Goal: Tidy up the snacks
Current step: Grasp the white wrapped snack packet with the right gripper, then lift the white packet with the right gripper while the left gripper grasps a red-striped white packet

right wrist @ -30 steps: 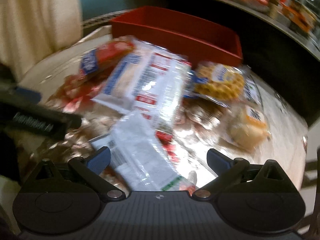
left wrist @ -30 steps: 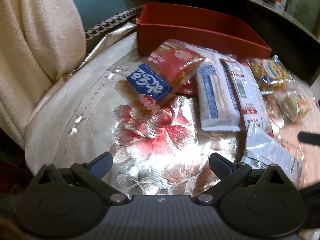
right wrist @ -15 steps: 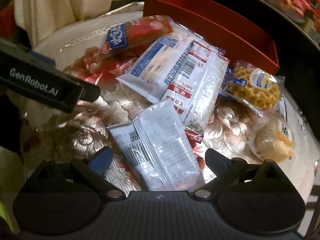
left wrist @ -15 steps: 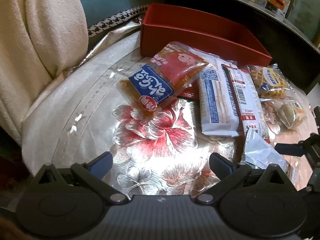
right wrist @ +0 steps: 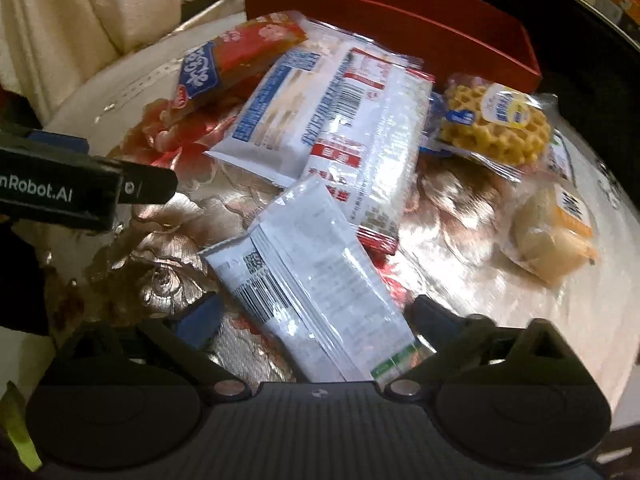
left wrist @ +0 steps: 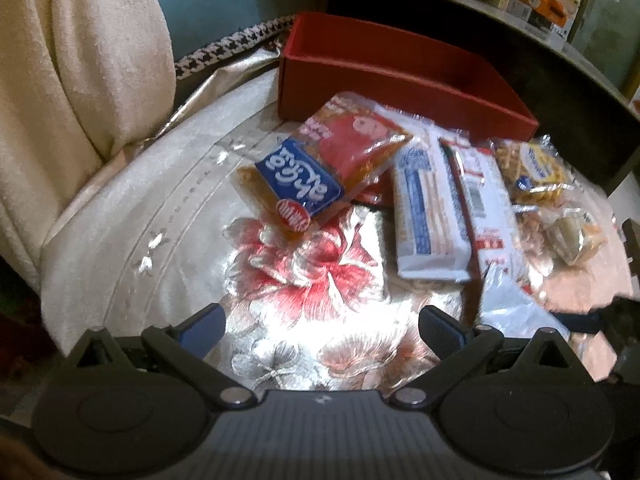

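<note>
right wrist view — left tool (right wrist: 80,194) reads "nrobot.ai" — beside white snack packet (right wrist: 316,280).

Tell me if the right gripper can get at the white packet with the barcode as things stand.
Probably yes. The white packet lies on top of the pile, between the right gripper's fingers, whose jaws have just been closing around it; whether the pads press yet is unclear. Nothing covers it.

Two fisheye views from the wrists, both angled steeply down and close over a shiny floral-embroidered cloth (left wrist: 304,272) strewn with snack packets. Left view further left; right view nearer the packets. Shared: a red rectangular open box (left wrist: 400,80) (right wrist: 400,12) at the far side.
</note>
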Motion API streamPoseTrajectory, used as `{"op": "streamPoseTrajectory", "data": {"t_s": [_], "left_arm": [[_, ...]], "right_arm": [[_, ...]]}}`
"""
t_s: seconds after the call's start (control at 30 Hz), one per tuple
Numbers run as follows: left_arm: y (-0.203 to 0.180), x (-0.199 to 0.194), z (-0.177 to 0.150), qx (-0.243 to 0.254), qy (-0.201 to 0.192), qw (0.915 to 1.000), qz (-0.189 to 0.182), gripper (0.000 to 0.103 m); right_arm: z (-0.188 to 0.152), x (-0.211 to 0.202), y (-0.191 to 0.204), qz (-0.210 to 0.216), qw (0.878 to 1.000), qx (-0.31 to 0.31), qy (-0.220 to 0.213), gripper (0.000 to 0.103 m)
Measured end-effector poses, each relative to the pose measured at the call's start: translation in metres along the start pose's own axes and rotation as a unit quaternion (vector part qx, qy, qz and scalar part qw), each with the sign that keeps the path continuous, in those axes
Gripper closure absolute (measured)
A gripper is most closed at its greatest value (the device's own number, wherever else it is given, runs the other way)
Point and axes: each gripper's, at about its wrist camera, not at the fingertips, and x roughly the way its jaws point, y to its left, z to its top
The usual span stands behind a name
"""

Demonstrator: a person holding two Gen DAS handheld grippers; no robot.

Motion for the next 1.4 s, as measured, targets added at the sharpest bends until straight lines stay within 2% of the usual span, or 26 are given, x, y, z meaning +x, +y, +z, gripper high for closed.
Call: {"op": "streamPoseTrajectory", "data": {"t_s": [0.03,0.07,0.1,0.17,0.23,0.3,0.43,0.53,0.67,0.8,0.93,1.13,1.2,1.3,1.4], "left_arm": [[0.001,-0.002,0.003,-0.006,-0.003,1.0000,-0.006,0.005],[0.001,-0.004,0.005,-0.011,-0.005,0.9998,-0.013,0.005],[0.001,-0.006,0.008,-0.018,-0.009,0.9996,-0.021,0.005],[-0.001,-0.006,0.013,-0.030,-0.009,0.9989,-0.034,0.005],[-0.005,-0.003,0.018,-0.039,-0.005,0.9982,-0.045,0.005],[-0.014,0.003,0.023,-0.039,-0.001,0.9985,-0.040,0.005],[-0.033,0.009,0.034,-0.022,0.001,0.9994,-0.025,0.005],[-0.042,0.004,0.040,-0.037,0.000,0.9980,-0.052,0.005],[-0.069,0.000,0.051,-0.037,-0.005,0.9972,-0.065,0.005],[-0.104,0.020,0.061,0.000,0.010,0.9991,-0.042,0.005],[-0.126,0.053,0.058,0.013,0.023,0.9987,0.044,0.005],[-0.144,0.081,0.056,0.013,0.018,0.9924,0.121,0.005],[-0.142,0.084,0.055,0.013,0.019,0.9915,0.128,0.010],[-0.134,0.073,0.052,0.032,0.016,0.9922,0.119,0.027],[-0.121,0.060,0.045,0.040,0.034,0.9954,0.080,0.028]], "right_arm": [[-0.001,-0.005,0.001,-0.006,1.000,0.002,-0.002,0.031],[-0.001,-0.010,0.000,-0.008,1.000,0.002,-0.001,0.043],[-0.002,-0.014,-0.002,-0.007,1.000,0.008,0.004,0.045],[-0.005,-0.022,-0.006,0.001,1.000,0.023,0.006,0.046],[-0.008,-0.035,-0.009,-0.004,1.000,0.021,-0.009,0.047],[-0.008,-0.047,-0.016,0.003,0.999,0.029,-0.028,0.047],[-0.009,-0.060,-0.046,0.000,0.995,0.082,-0.062,0.047],[-0.010,-0.065,-0.072,-0.011,0.989,0.128,-0.075,0.047],[-0.013,-0.076,-0.104,-0.019,0.979,0.183,-0.090,0.046],[-0.019,-0.082,-0.122,-0.014,0.971,0.221,-0.093,0.046],[-0.024,-0.086,-0.127,-0.020,0.968,0.232,-0.097,0.045],[-0.031,-0.094,-0.134,-0.005,0.965,0.237,-0.113,0.045],[-0.034,-0.095,-0.136,-0.002,0.964,0.240,-0.115,0.045],[-0.036,-0.098,-0.139,-0.002,0.963,0.243,-0.118,0.045],[-0.035,-0.099,-0.137,0.000,0.963,0.241,-0.119,0.045]]}}
